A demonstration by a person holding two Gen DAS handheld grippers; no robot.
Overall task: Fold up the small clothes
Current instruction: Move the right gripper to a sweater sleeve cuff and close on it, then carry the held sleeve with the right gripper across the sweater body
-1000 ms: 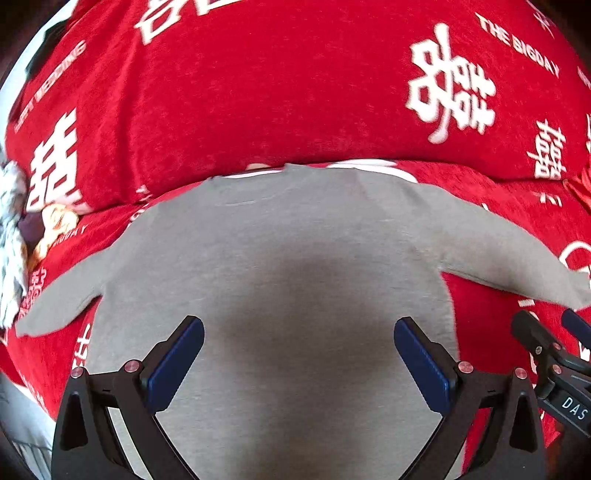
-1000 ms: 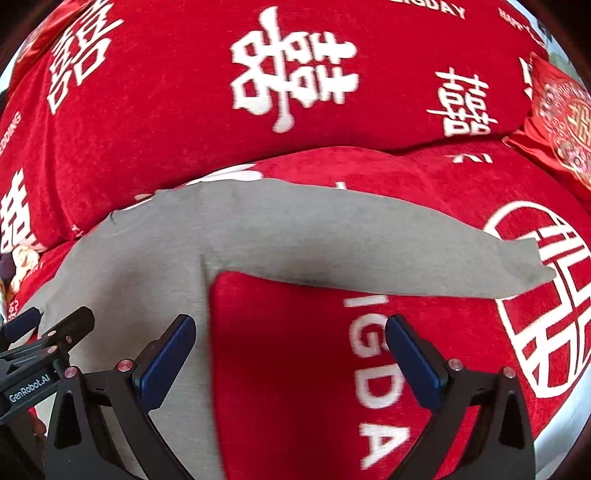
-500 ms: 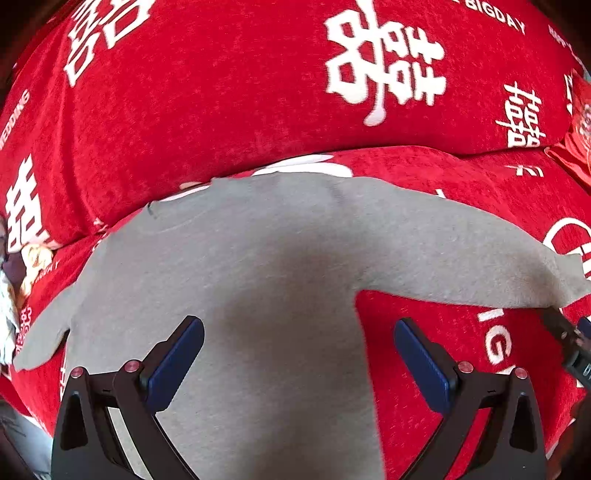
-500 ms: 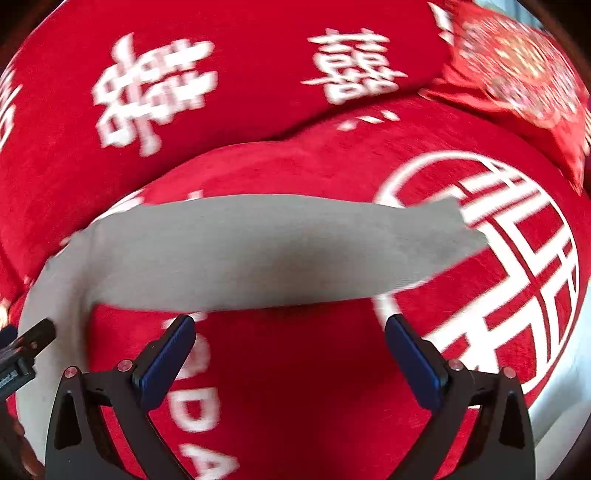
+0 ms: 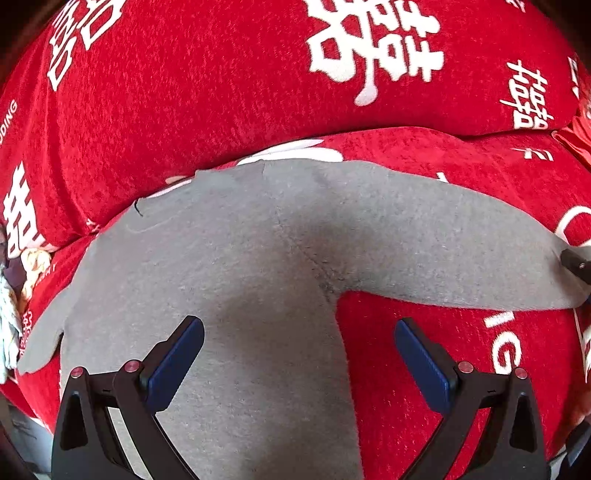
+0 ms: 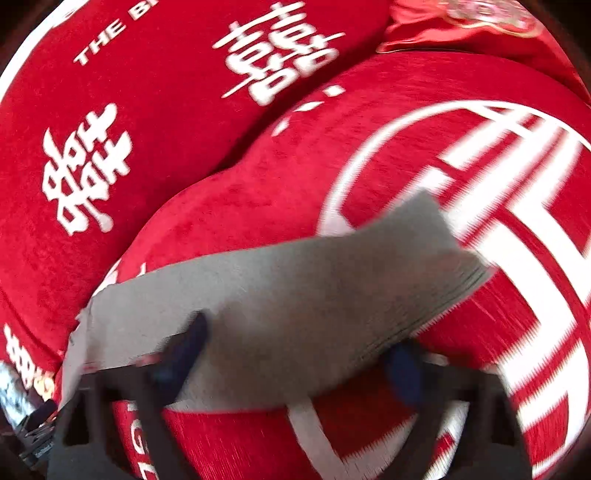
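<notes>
Tools over grey top on red sofa

Left tool (image 5: 299, 354) stands wide apart, blue pads (image 5: 176, 360) clear of the cloth, nothing between them pressed. It hangs over the body of the grey top (image 5: 236, 280), near the seam where the right sleeve (image 5: 454, 254) joins.

Right tool (image 6: 295, 354) is blurred in its own view. Its jaws have just been closing; they are narrower than full spread, and the sleeve (image 6: 295, 295) lies between them. Whether the pads press the cloth cannot be told. From the left wrist view, a dark tip of the right tool (image 5: 576, 264) sits at the sleeve's cuff end.

Top lies flat and spread on the sofa seat (image 5: 424, 369), which wears a red cover with white characters and lettering. Neck edge points toward the backrest (image 5: 221, 92). Left sleeve (image 5: 44, 343) reaches to the seat's left edge. Right sleeve runs out straight across the seat, cuff over a white ring pattern (image 6: 517, 229).

Other items: a red cushion (image 6: 480, 22) at the far right corner; a pale bundle of cloth (image 5: 9, 317) at the left edge, kind not determinable. No containers in view.
</notes>
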